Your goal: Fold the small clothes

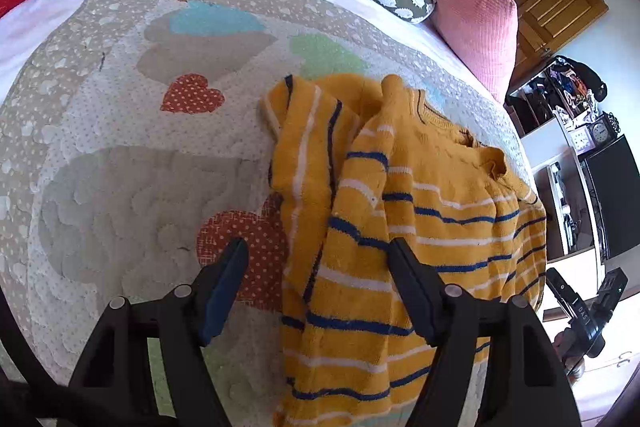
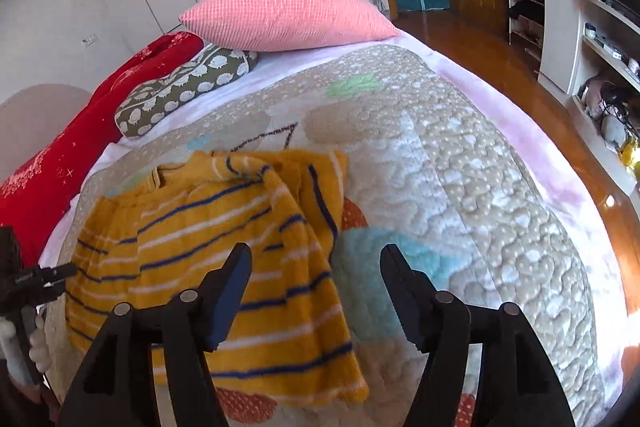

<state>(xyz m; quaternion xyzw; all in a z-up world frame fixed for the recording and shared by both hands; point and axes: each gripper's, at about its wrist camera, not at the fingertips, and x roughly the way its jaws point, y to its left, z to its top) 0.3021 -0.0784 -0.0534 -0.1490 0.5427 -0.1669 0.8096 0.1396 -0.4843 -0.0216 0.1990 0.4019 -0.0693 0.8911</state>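
Observation:
A small mustard-yellow sweater [image 1: 400,211] with blue and white stripes lies on the quilted bedspread [image 1: 140,147], one sleeve laid across its body and a side turned in. My left gripper [image 1: 318,245] hovers open over the sweater's left edge; one finger is above the quilt, the other above the knit, and nothing is between the pads. In the right wrist view the same sweater [image 2: 208,227] sits left of centre. My right gripper [image 2: 316,251] is open above its right edge, holding nothing.
A pink pillow [image 2: 288,15], a hedgehog-print bolster [image 2: 180,91] and a red blanket [image 2: 80,147] line the far side of the bed. The quilt [image 2: 480,187] stretches bare to the right. Shelves [image 2: 580,39] and wooden floor [image 2: 480,39] lie beyond the bed's edge.

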